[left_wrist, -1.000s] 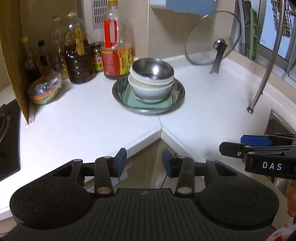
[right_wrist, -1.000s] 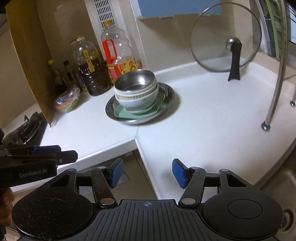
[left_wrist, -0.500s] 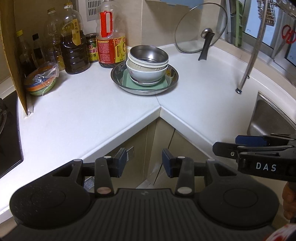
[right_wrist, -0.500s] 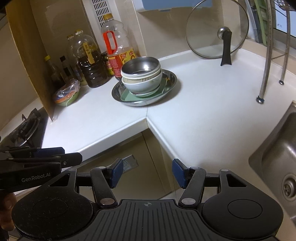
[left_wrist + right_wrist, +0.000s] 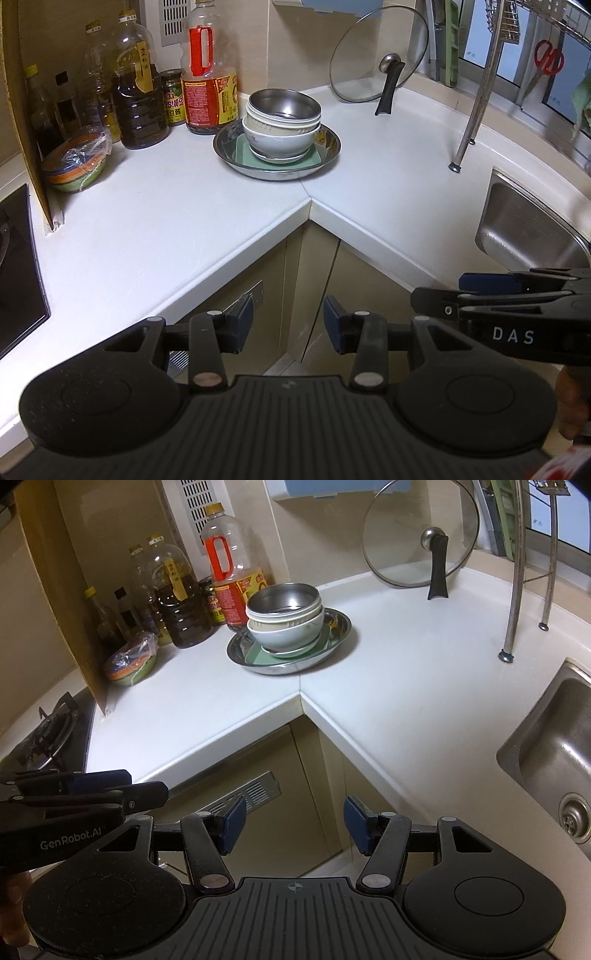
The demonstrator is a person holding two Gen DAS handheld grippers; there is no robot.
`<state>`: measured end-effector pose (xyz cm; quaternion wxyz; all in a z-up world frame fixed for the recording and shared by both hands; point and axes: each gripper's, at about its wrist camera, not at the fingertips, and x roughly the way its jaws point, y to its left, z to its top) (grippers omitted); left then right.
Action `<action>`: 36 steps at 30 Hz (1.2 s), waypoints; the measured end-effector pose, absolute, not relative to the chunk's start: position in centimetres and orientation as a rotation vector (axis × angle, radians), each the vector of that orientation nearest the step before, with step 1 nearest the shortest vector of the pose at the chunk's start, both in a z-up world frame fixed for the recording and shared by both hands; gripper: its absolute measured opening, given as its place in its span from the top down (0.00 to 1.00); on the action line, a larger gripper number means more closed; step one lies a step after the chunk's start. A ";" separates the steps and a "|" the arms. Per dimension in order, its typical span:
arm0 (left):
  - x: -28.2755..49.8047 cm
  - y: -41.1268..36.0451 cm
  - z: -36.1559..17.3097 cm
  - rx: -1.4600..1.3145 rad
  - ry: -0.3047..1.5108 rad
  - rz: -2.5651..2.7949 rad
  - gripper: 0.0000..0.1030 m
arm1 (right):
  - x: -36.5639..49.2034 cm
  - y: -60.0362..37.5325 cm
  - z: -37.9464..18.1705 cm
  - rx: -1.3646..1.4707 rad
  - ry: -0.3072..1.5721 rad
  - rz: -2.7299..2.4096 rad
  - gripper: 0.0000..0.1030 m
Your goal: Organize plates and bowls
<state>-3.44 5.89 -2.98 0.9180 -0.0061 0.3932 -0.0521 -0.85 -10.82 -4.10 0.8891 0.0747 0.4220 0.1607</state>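
A stack of dishes stands at the back of the white corner counter point(image 5: 155, 229) point(image 5: 406, 672). A steel bowl point(image 5: 283, 105) point(image 5: 283, 598) tops white bowls point(image 5: 280, 142) point(image 5: 286, 631), which rest on a green square plate point(image 5: 245, 151) point(image 5: 255, 657) inside a wide steel dish point(image 5: 330, 142) point(image 5: 343, 626). My left gripper point(image 5: 288, 324) is open and empty, out in front of the counter's corner above the cabinet doors. My right gripper point(image 5: 293, 825) is open and empty too, level beside the left one. Both are well short of the stack.
Oil and sauce bottles point(image 5: 208, 77) point(image 5: 173, 602) line the back left wall. A wrapped striped bowl point(image 5: 75, 164) point(image 5: 129, 661) sits beside a cardboard panel point(image 5: 22, 122). A glass lid point(image 5: 376, 59) point(image 5: 421, 535) leans at the back. A sink point(image 5: 528, 225) point(image 5: 554, 753) lies right, a stove point(image 5: 44, 734) left.
Both grippers have drawn back from the counter, so the dish stack looks smaller and farther, and the cabinet doors and sink have come into view. Their jaws have not changed.
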 end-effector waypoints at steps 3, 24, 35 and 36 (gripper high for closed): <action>-3.7 6.1 -2.9 -0.014 0.803 -0.113 0.62 | -1.1 -10.5 -4.0 0.153 0.872 0.329 0.43; -4.8 6.8 -2.3 -0.021 0.784 -0.115 0.62 | -1.7 -9.5 -3.6 0.130 0.854 0.341 0.43; -4.9 6.8 -2.3 -0.022 0.785 -0.110 0.62 | -1.8 -9.4 -3.6 0.131 0.854 0.341 0.43; -4.9 6.8 -2.3 -0.022 0.786 -0.110 0.62 | -1.8 -9.4 -3.6 0.131 0.854 0.341 0.43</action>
